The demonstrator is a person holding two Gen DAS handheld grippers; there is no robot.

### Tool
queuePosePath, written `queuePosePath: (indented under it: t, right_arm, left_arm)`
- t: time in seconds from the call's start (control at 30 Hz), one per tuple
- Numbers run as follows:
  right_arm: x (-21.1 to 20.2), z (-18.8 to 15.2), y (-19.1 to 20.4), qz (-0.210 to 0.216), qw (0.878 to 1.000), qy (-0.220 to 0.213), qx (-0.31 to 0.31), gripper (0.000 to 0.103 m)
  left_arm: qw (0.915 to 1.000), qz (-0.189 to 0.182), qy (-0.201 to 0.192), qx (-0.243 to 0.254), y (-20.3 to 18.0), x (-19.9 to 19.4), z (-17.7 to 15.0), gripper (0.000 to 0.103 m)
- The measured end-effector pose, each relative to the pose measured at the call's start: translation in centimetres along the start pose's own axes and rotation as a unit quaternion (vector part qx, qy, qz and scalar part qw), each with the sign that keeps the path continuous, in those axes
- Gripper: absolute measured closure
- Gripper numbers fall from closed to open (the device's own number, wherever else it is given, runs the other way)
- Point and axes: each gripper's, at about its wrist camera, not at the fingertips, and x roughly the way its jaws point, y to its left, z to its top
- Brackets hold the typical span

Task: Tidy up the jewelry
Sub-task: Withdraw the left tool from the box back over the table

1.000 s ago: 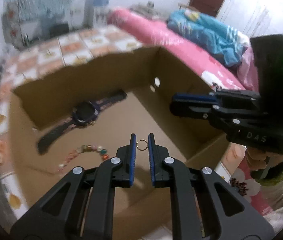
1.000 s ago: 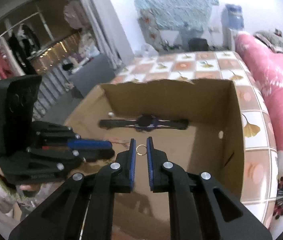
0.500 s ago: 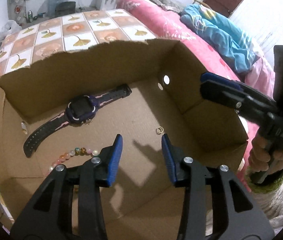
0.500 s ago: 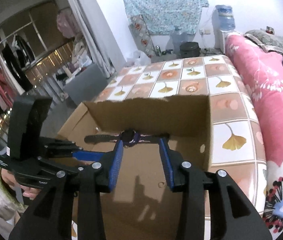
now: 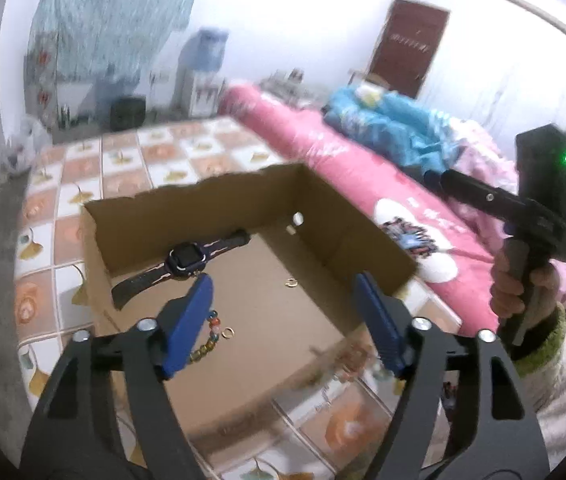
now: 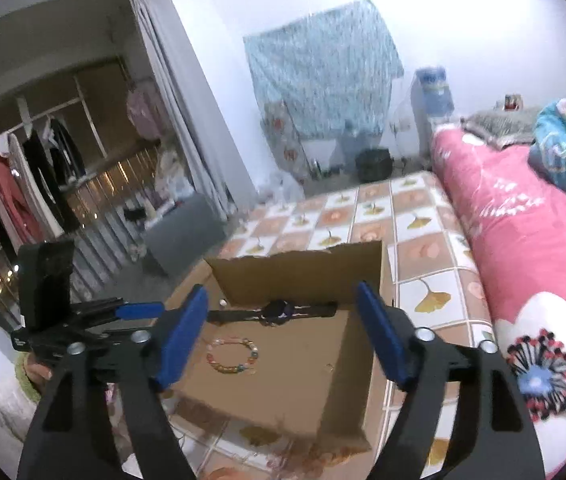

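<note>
An open cardboard box [image 5: 363, 240] stands on a tiled table. In it lie a dark wristwatch [image 5: 183, 262], a bead bracelet [image 5: 209, 340] and two small gold rings [image 5: 291, 282] [image 5: 227, 333]. My left gripper [image 5: 287, 320] is open and empty, raised above the box's near side. My right gripper [image 6: 283, 328] is open and empty, above the box's other side; it also shows in the left wrist view [image 5: 435, 178]. The watch [image 6: 279, 310] and bracelet [image 6: 233, 354] show in the right wrist view. The left gripper [image 6: 139, 312] shows there too.
The table has an orange and white tile cloth [image 5: 123, 160]. A bed with a pink cover [image 6: 523, 240] and a blue blanket [image 5: 395, 128] runs along one side. A water dispenser [image 5: 203, 76] stands at the far wall. Clothes hang on a rack [image 6: 23, 180].
Both grippers held small gold rings over the box, then opened and dropped them. Both have since opened wider and risen back away from the box.
</note>
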Motion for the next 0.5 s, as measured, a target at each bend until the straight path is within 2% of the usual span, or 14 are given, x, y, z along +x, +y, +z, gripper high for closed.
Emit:
queuePosePath:
  t: [0.1,0.23,0.33,0.5]
  right_arm:
    - [-3.2,-1.7,0.8,-0.011,0.999,-0.029,-0.006,0.016]
    - [-5.7,-4.9,1.7,-0.047,0.998,-0.038,-0.009,0.012]
    - [-6.3,-7.7,2.2,-0.088,0.995,-0.032,-0.021,0.012]
    - [-4.6,-12.4,1.8,-0.121,0.992,0.010,-0.011,0.012]
  left_arm:
    - [0.9992,-0.027,-0.024,0.017,-1.3,-3.1,-2.2,0.019]
    - [0.9976,-0.053,-0.023,0.039,-3.1,-4.7,-5.5,0.014]
    - [0.9973,-0.061,0.001,0.041,-4.2,-3.7,-8.3,0.014]
    - [0.9981,-0.036,0.047,0.020,-4.9,0.3,-11.7,0.014]
